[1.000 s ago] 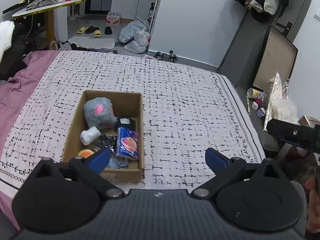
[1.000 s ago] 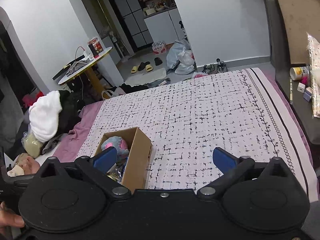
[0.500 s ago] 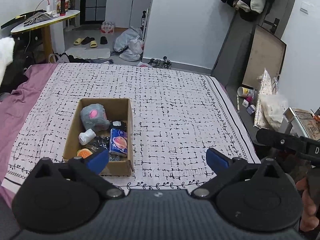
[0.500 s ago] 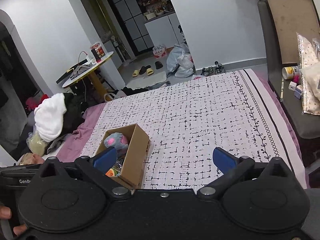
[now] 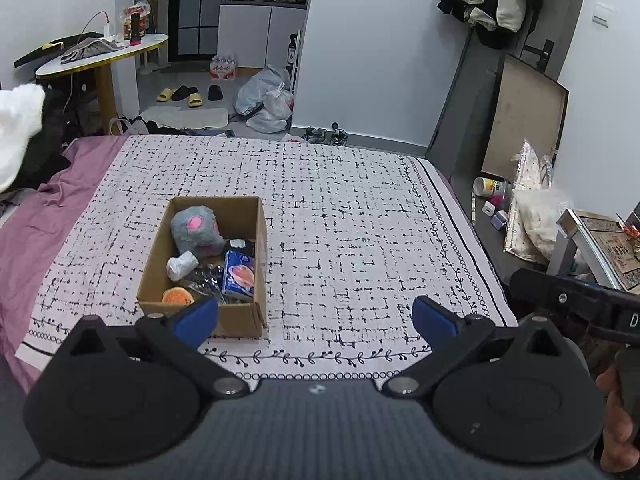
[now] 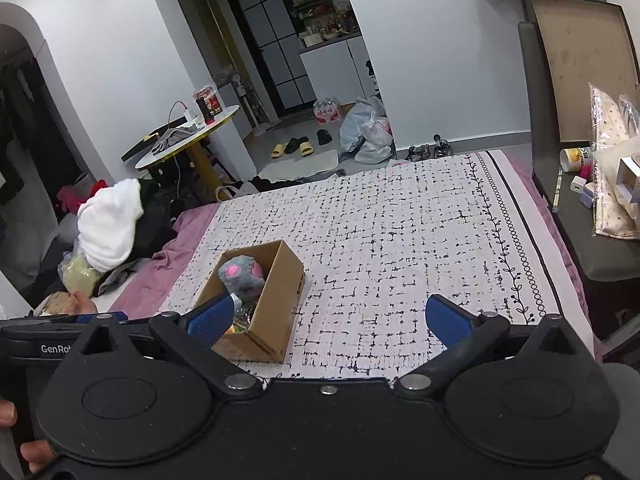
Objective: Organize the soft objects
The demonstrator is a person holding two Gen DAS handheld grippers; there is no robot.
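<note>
A cardboard box [image 5: 260, 240] sits on the patterned bedspread [image 5: 352, 220]. It holds a grey plush with a pink patch [image 5: 196, 230], a white rolled item [image 5: 181, 266], a blue tissue pack [image 5: 239, 276], an orange soft toy [image 5: 177, 296] and a dark crinkled item. My left gripper [image 5: 316, 320] is open and empty, held back from the box above the bed's front edge. My right gripper [image 6: 328, 318] is open and empty, to the right of the box [image 6: 280, 300]; the plush [image 6: 240, 274] shows inside it.
A pile of white and dark clothes [image 6: 112, 228] lies at the bed's left. A side surface with a cup, small boxes and bags [image 5: 520, 208] stands on the right. A round table [image 5: 100, 54], slippers and bags are on the floor beyond.
Both grippers have pulled back and up from the bed, so the box looks smaller and farther. Both stay open and empty.
</note>
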